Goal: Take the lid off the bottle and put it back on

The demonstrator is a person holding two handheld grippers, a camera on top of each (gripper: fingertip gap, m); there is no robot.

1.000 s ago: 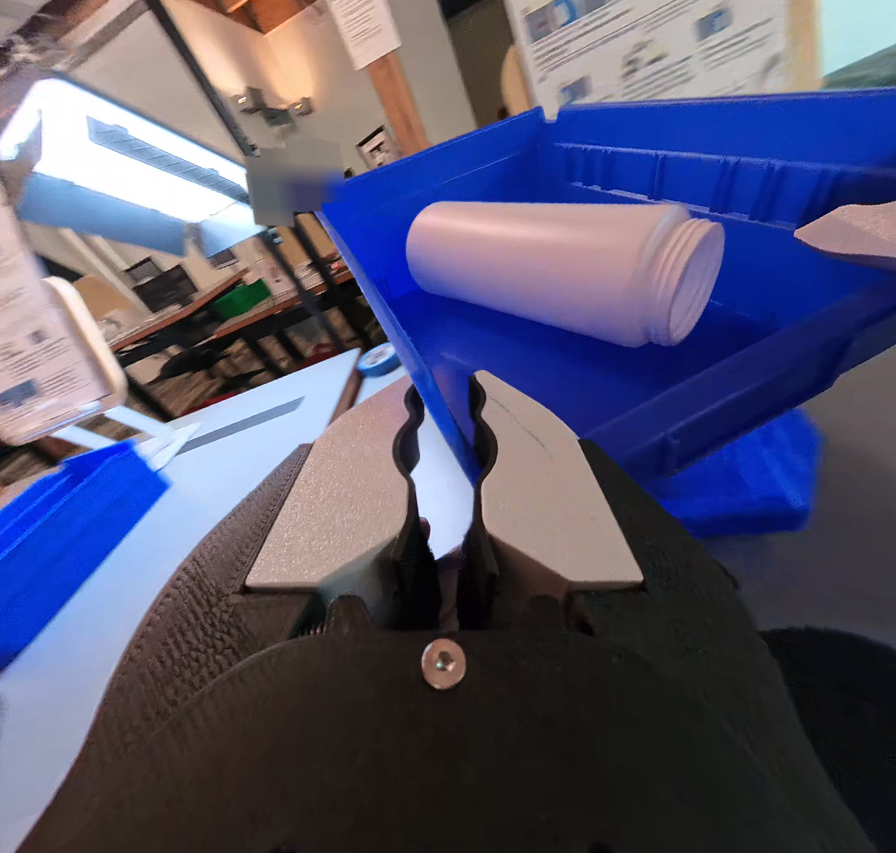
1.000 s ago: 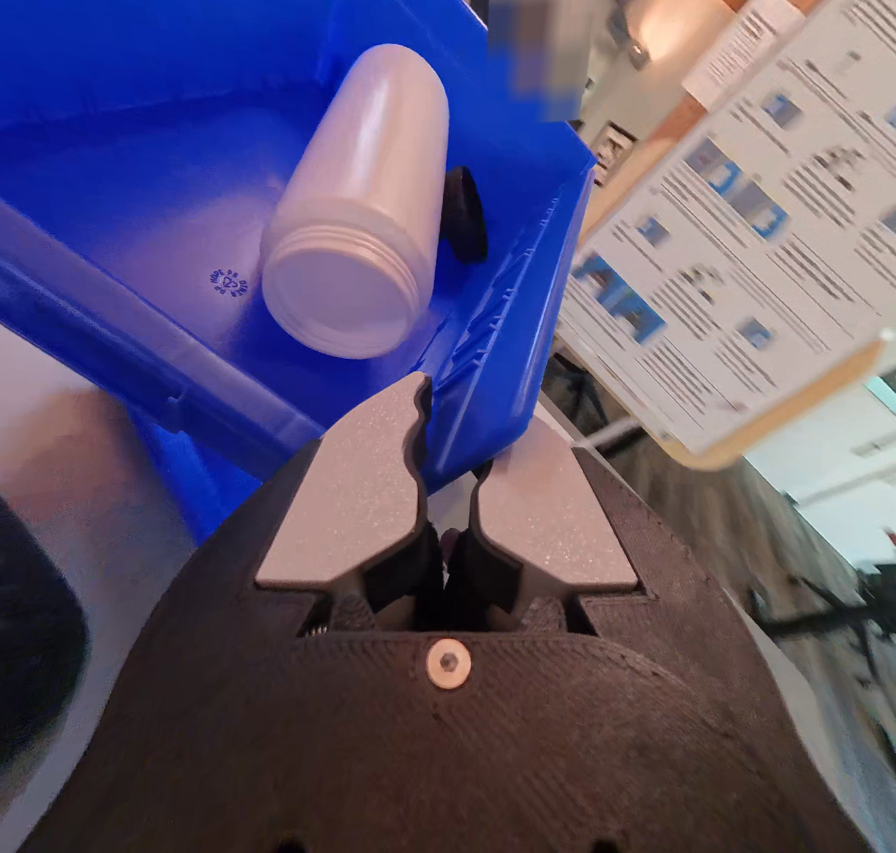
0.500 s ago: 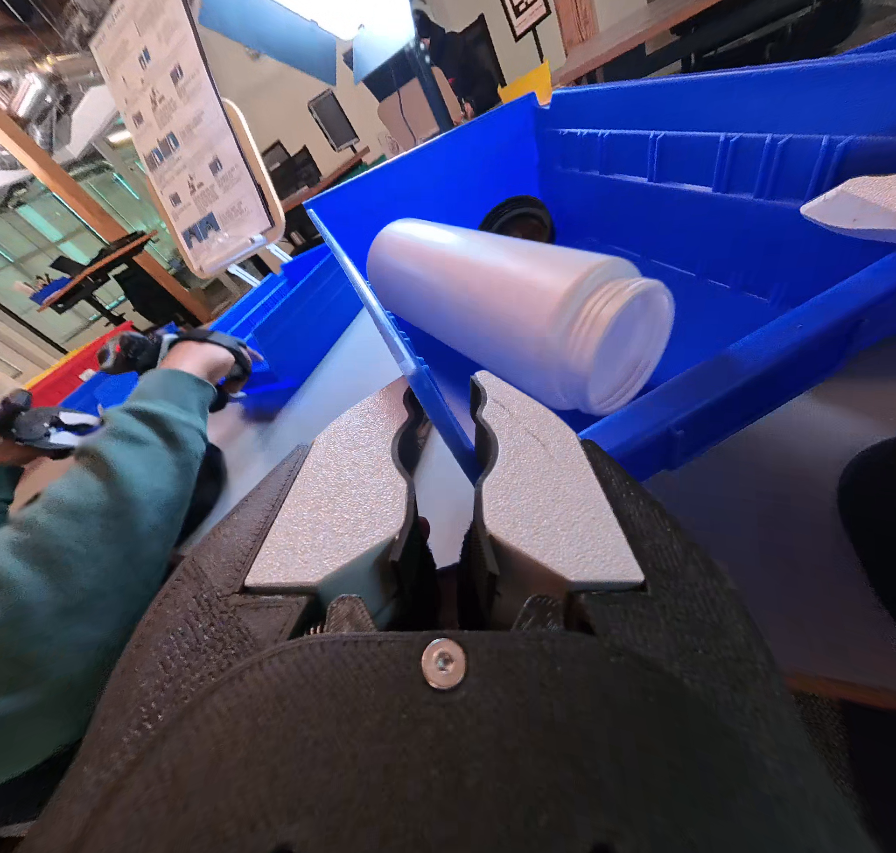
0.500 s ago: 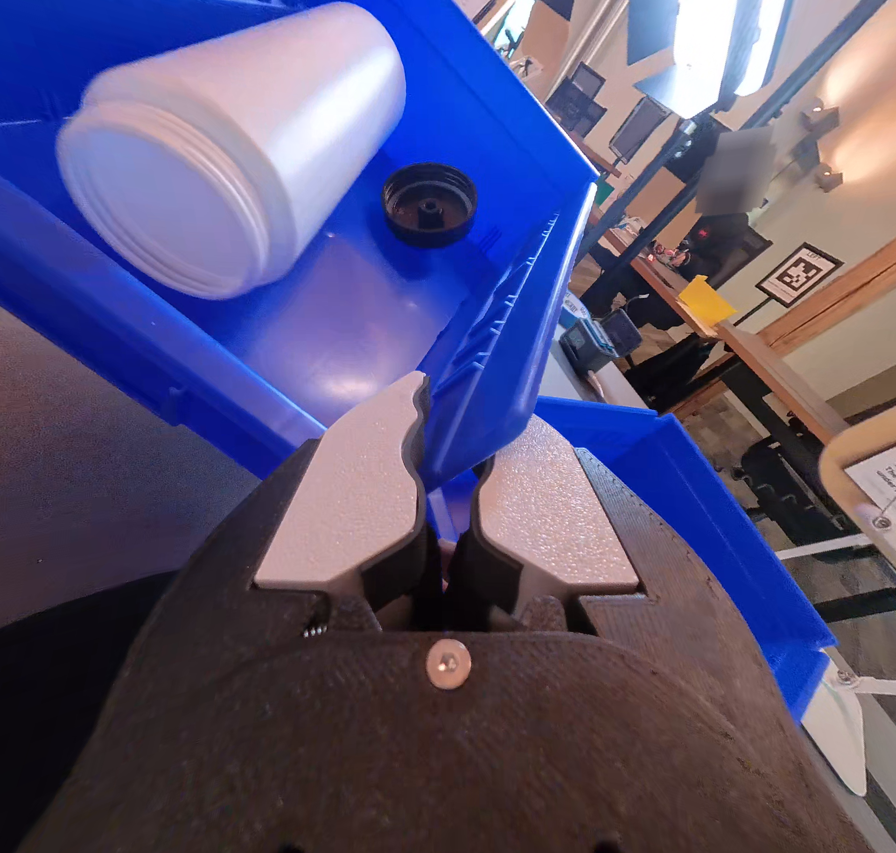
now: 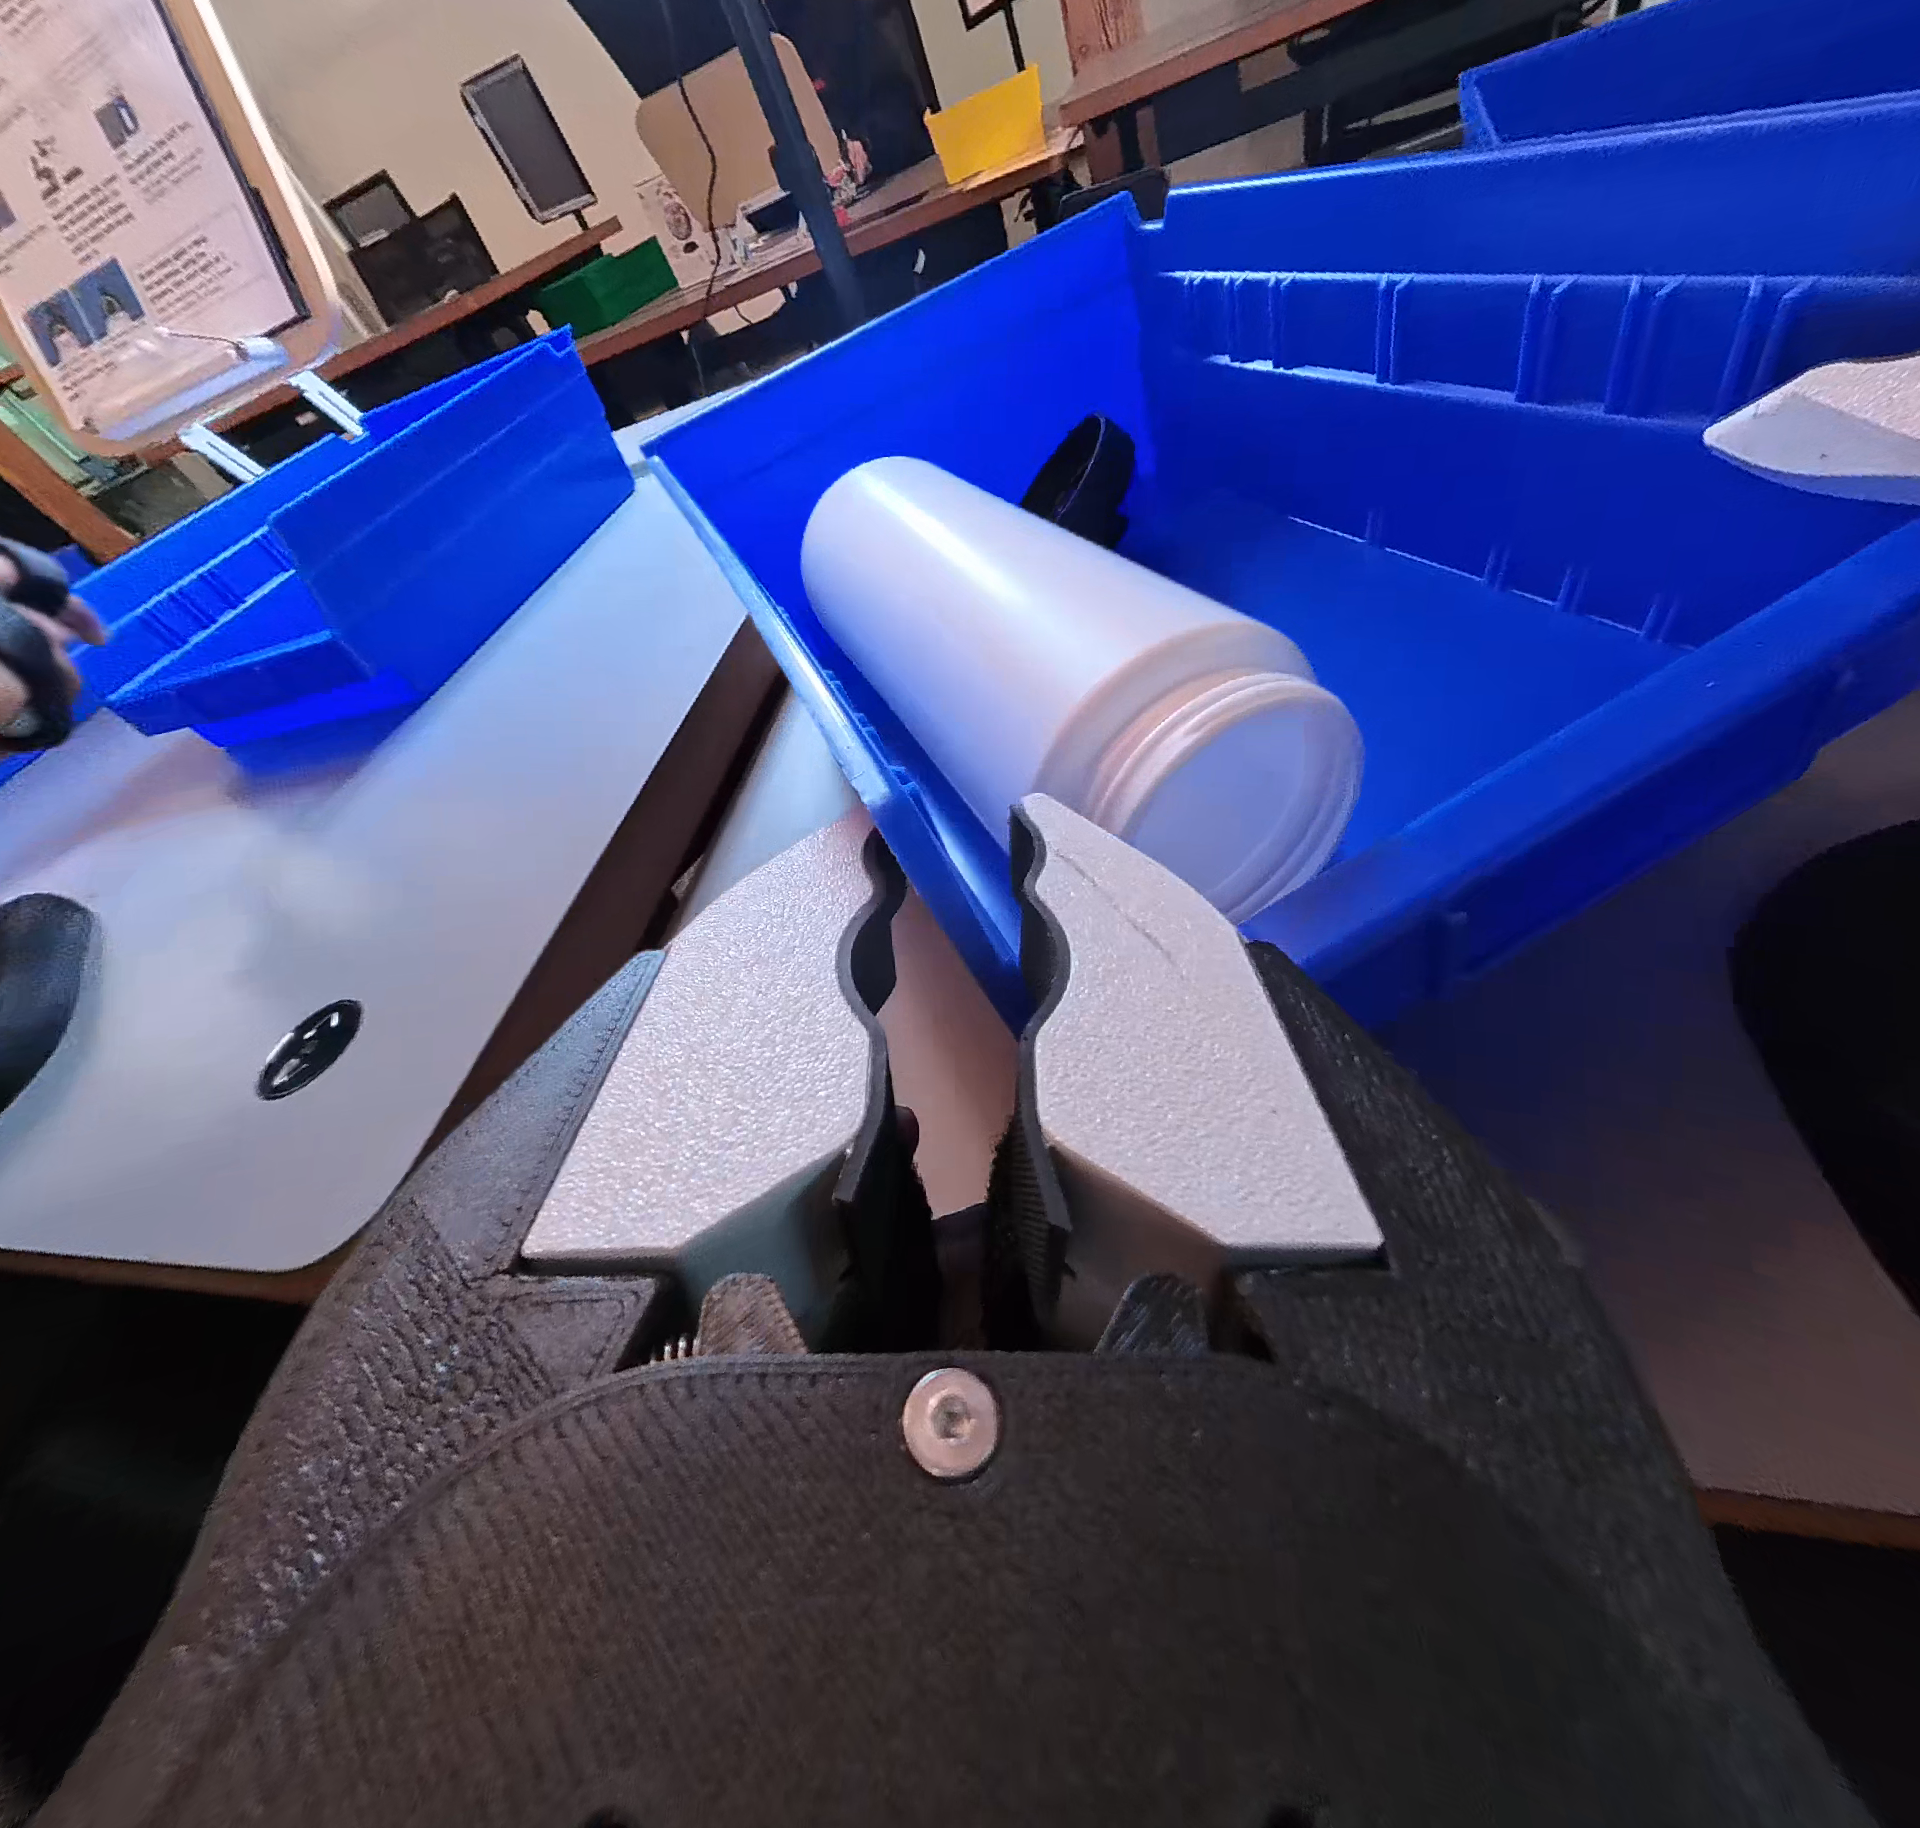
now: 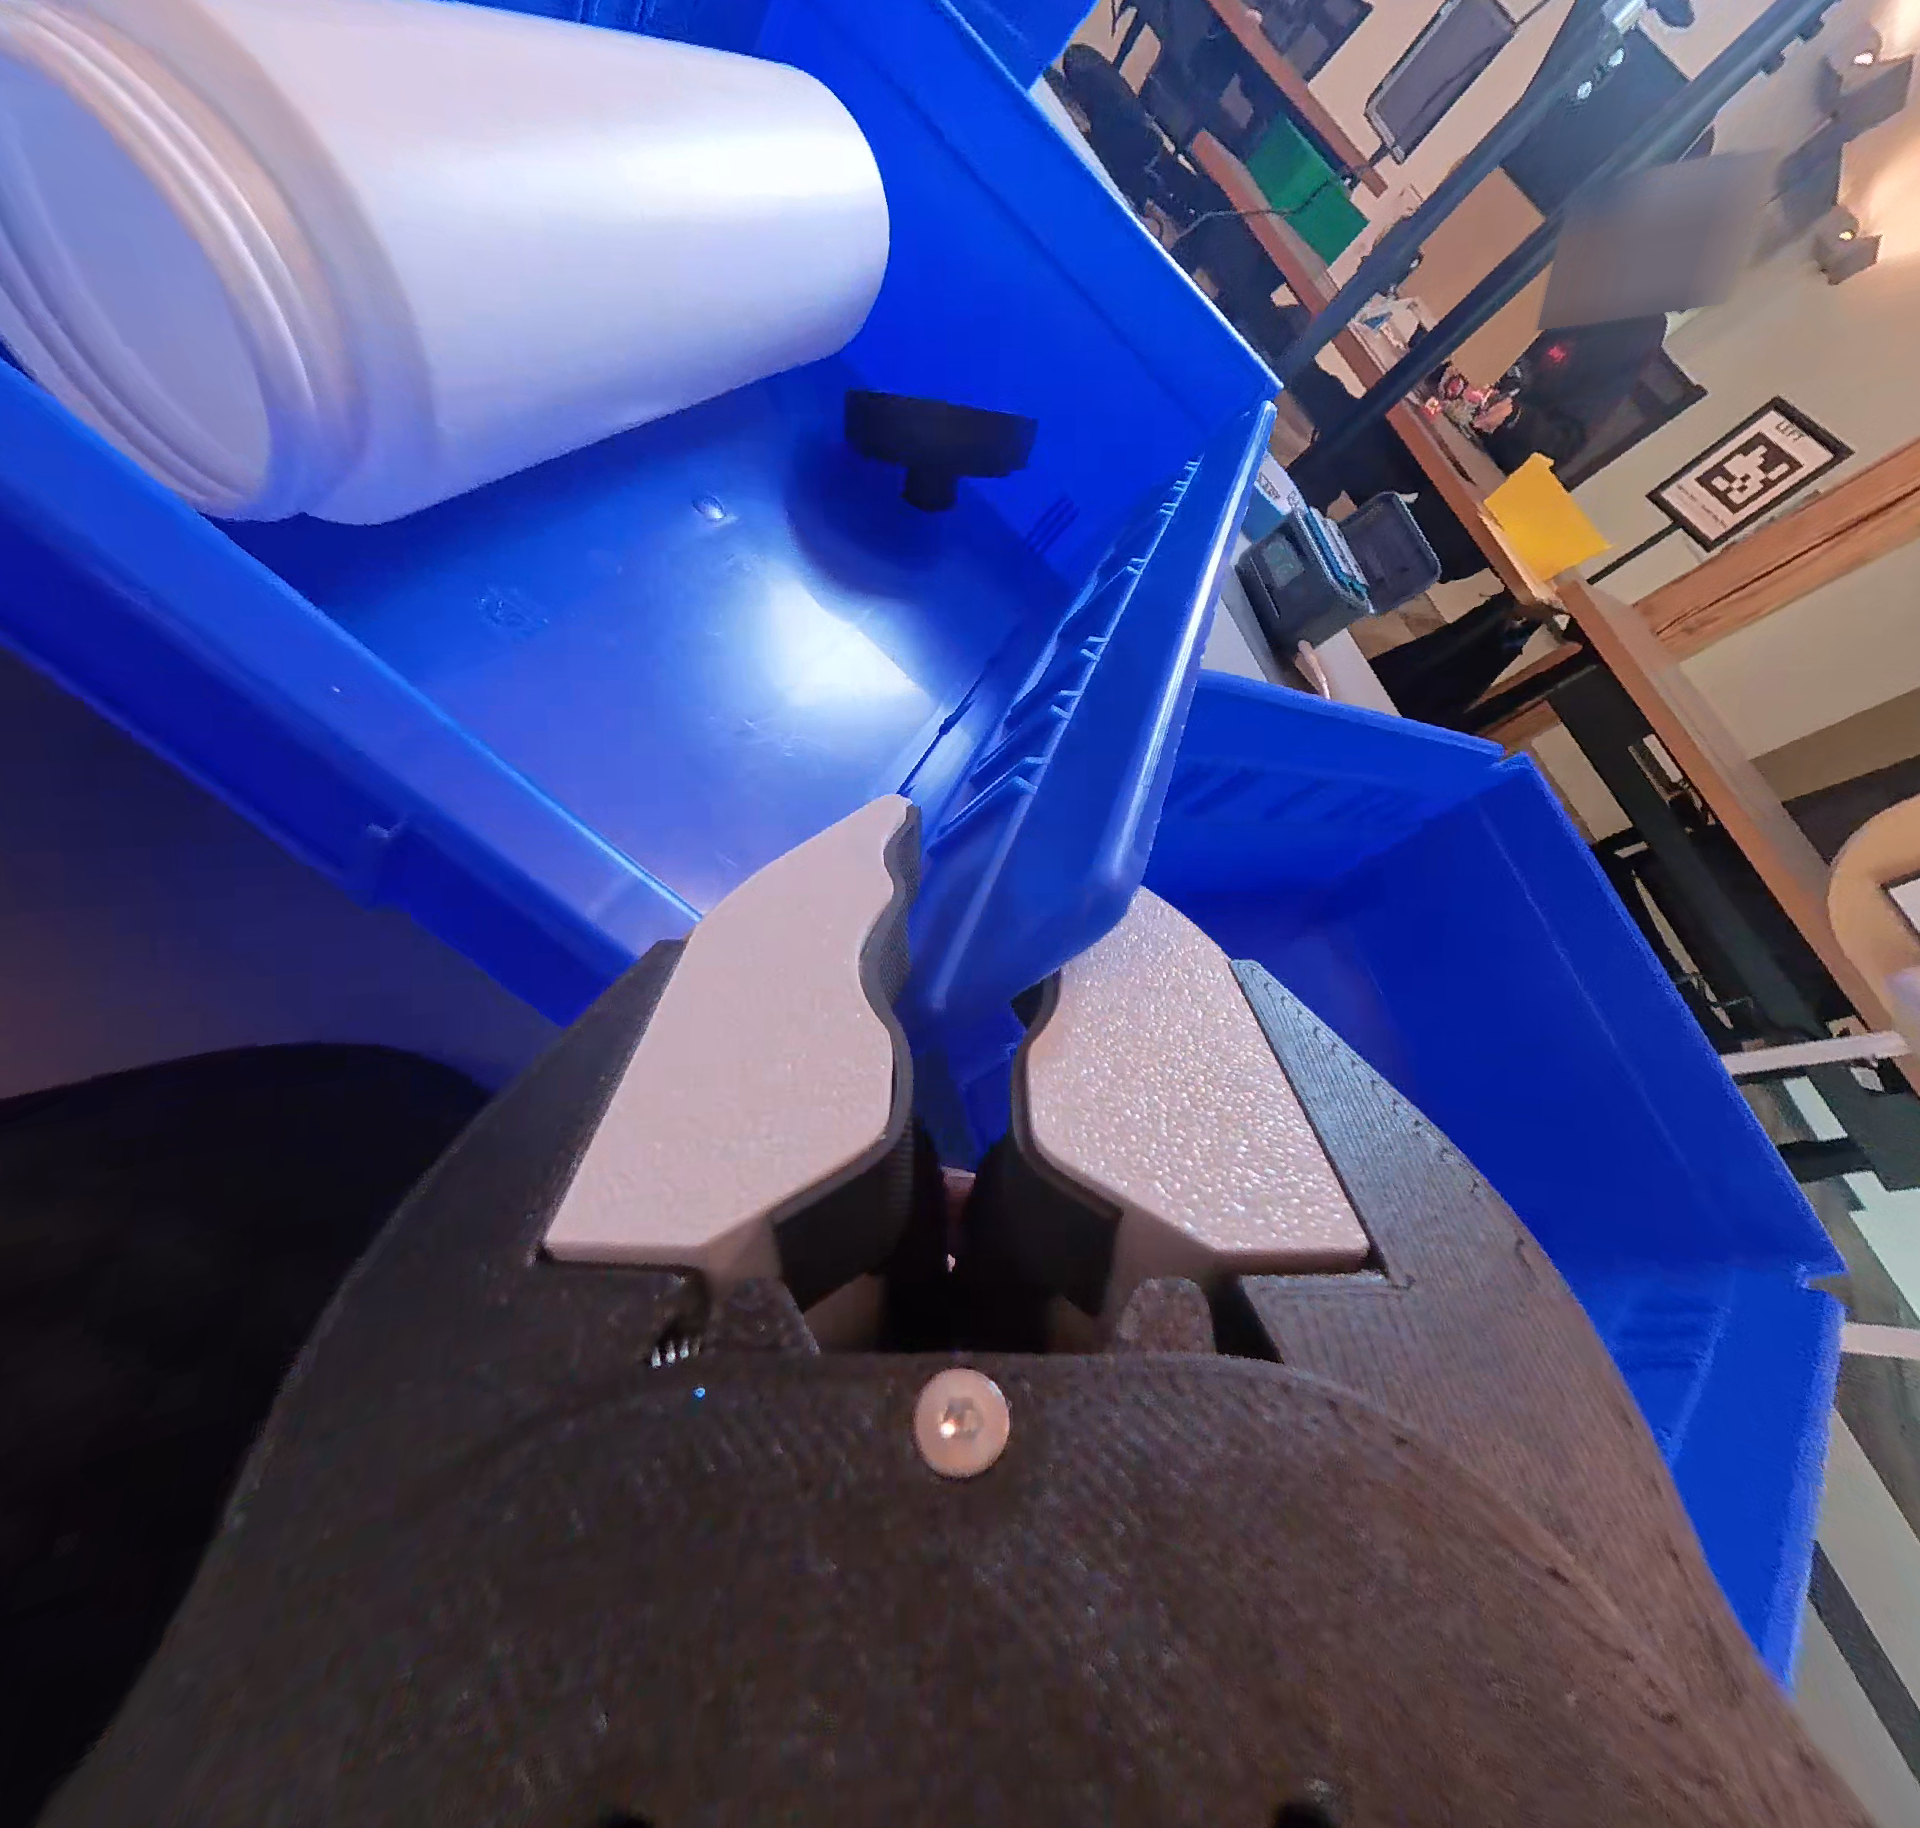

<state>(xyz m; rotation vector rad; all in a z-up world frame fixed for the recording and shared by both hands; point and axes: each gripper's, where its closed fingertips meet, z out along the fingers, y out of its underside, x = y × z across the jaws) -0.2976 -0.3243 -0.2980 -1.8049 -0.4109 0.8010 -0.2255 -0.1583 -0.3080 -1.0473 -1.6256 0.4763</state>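
A white bottle (image 5: 1049, 656) lies on its side, lidless, inside a blue bin (image 5: 1455, 531), its threaded mouth toward me. It also shows in the right wrist view (image 6: 416, 240). The black lid (image 6: 940, 438) lies loose on the bin floor behind the bottle; in the left wrist view only its edge (image 5: 1081, 474) shows. My left gripper (image 5: 951, 843) is shut on the bin's left side wall. My right gripper (image 6: 987, 895) is shut on the bin's right side wall (image 6: 1070, 791). The right gripper's fingertip (image 5: 1829, 438) shows at the far right of the left wrist view.
A second blue bin (image 5: 343, 552) stands on the grey table (image 5: 260, 947) to the left. Another blue bin (image 6: 1507, 999) sits to the right of the held one. A person's gloved hand (image 5: 26, 635) is at the left edge. Desks and a poster stand behind. The grippers' ends are close to 20 centimeters from one another.
Both grippers have swung round with the bin still gripped and tilted. The bottle has rolled toward the bin's front-left corner, and the lid has shifted on the floor.
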